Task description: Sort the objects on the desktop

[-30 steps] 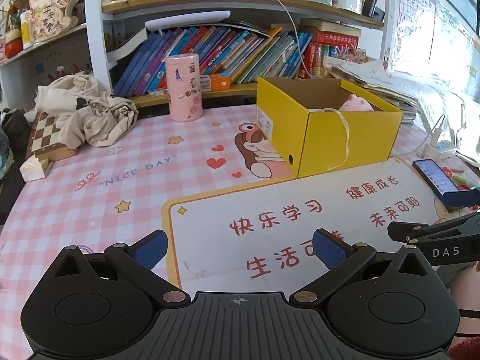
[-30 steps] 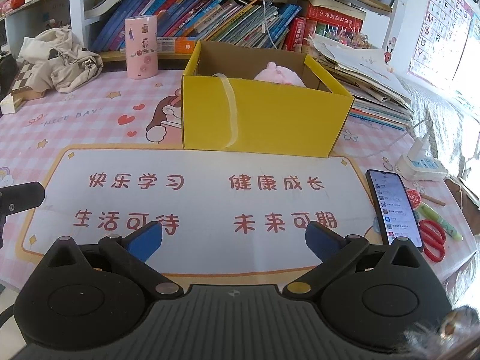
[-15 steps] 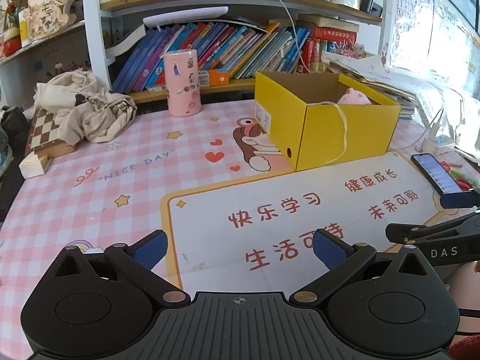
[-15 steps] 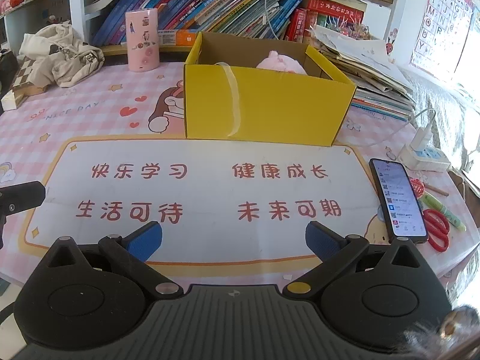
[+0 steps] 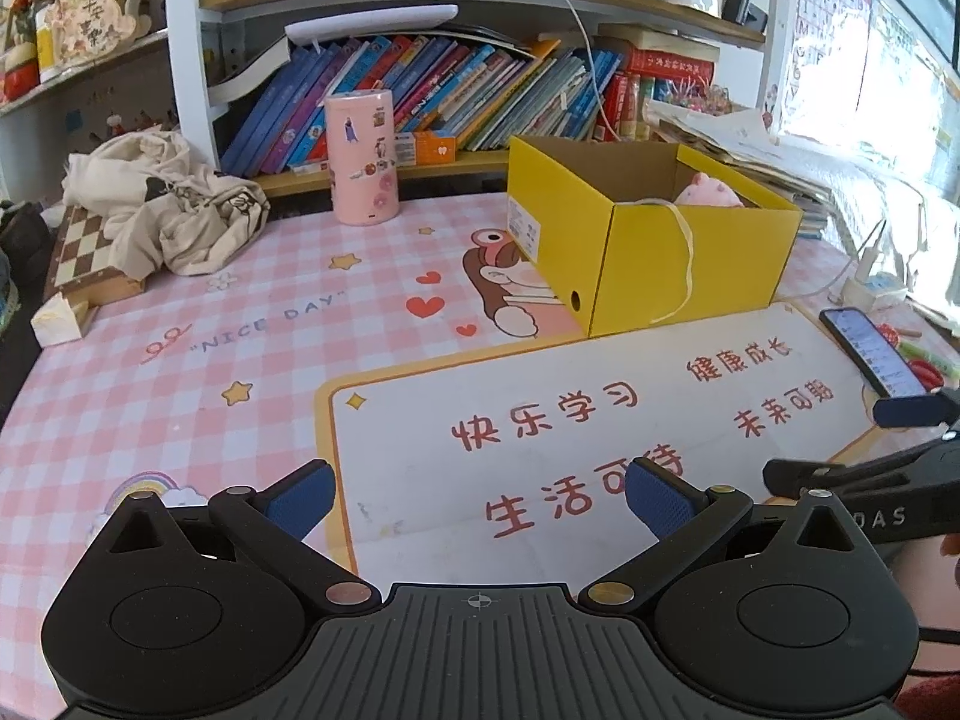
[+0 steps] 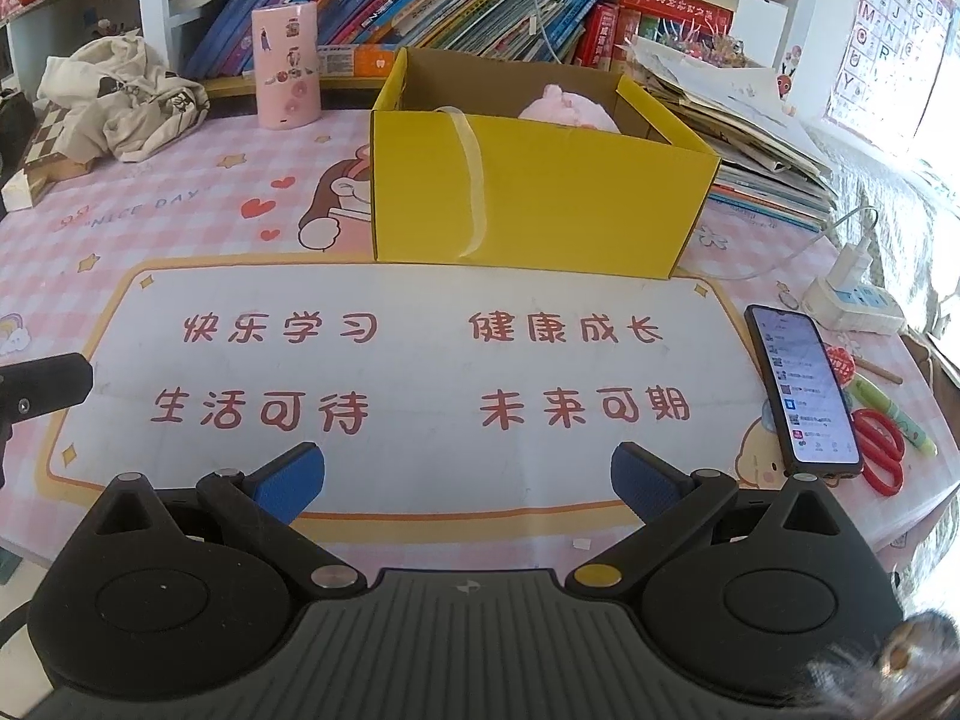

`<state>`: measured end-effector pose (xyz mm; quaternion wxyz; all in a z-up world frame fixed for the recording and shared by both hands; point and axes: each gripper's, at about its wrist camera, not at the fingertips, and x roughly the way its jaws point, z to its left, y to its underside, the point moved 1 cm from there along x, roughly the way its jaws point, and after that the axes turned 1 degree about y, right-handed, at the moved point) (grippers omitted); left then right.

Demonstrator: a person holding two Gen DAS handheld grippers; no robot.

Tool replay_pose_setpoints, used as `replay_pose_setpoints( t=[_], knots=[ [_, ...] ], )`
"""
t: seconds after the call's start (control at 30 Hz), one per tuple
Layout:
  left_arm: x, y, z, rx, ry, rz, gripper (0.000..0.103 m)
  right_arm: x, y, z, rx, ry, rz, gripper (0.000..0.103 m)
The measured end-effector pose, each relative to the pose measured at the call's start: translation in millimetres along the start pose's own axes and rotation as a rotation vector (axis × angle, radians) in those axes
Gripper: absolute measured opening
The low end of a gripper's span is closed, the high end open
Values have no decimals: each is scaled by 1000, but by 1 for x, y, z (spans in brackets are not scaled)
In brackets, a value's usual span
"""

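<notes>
Both tools are held wide apart and empty above the near edge of the pink checked desk mat: the left gripper and the right gripper, blue pads spread over the white lettered panel. The open yellow cardboard box is seen well ahead of both, toward the far edge, with a pink plush toy lying inside. A black smartphone and red-handled scissors are spotted at the right edge, beside the right gripper.
</notes>
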<state>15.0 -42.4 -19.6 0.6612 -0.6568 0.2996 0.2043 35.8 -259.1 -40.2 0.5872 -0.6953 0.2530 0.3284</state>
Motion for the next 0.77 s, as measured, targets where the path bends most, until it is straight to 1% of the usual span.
replay_pose_setpoints(
  t=[0.17, 0.5, 0.67, 0.77],
  knots=[
    [-1, -1, 3, -20, 0, -9, 103, 2, -1, 1, -7, -4, 5, 103],
    [2, -2, 2, -30, 15, -2, 103, 5, -3, 2, -20, -10, 15, 103],
    [6, 0, -1, -26, 60, 13, 103, 7, -3, 2, -24, -13, 21, 103],
    [9, -1, -6, -3, 65, 25, 103, 9, -4, 1, -25, -17, 28, 103]
  ],
)
